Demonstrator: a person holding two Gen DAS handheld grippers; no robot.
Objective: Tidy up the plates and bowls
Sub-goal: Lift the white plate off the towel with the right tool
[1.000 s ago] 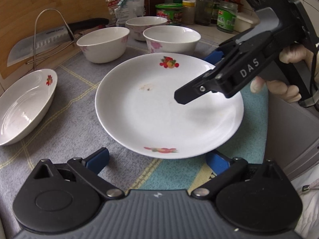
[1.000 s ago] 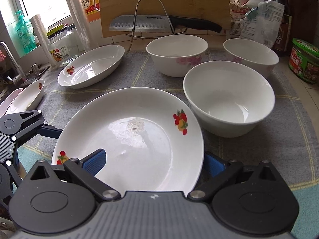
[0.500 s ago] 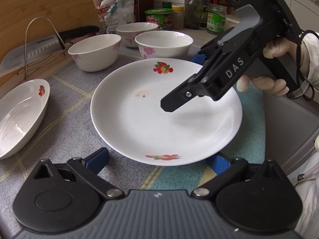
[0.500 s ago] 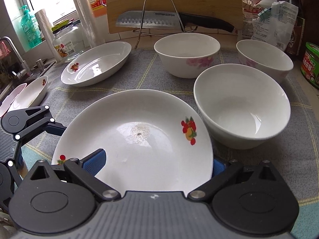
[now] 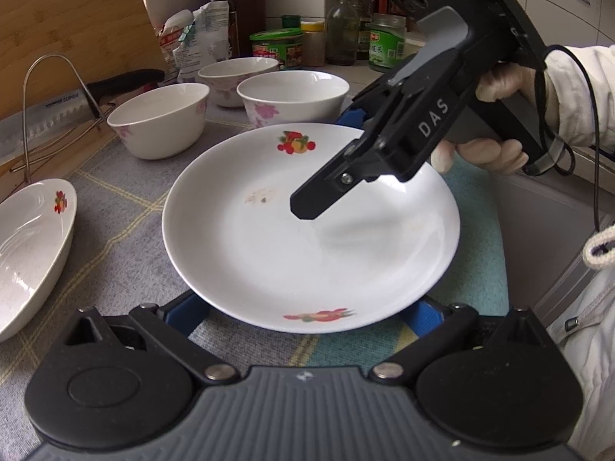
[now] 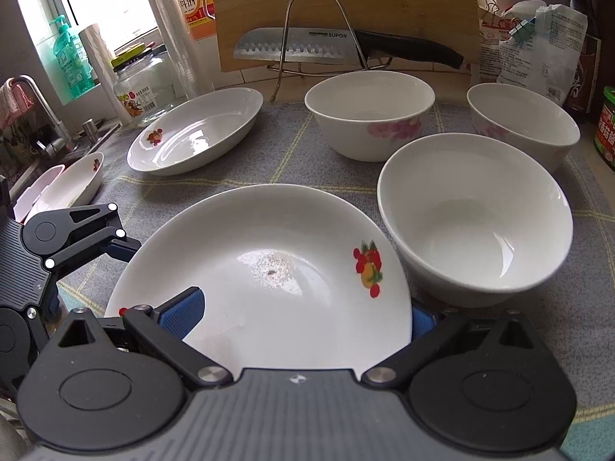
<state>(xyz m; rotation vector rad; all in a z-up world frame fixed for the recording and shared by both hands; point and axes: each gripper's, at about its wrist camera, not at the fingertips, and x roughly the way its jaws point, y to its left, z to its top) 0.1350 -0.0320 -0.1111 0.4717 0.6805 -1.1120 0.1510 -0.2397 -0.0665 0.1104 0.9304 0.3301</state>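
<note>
3 bowls (image 6: pixel 476 219), empty; plate (image 6: pixel 269 269) w/ crumb.

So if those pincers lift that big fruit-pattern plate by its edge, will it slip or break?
The round plate looks glazed and glossy, so probably slippery at the rim. It seems rigid ceramic, likely chipping if it knocks the nearest bowl.

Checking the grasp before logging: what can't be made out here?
- Left gripper fingertips: left view, under the plate rim.
- Right gripper grip on the plate: right view, fingers half hidden by the rim.
- Far-left dishes: right view, cut off by the edge.
</note>
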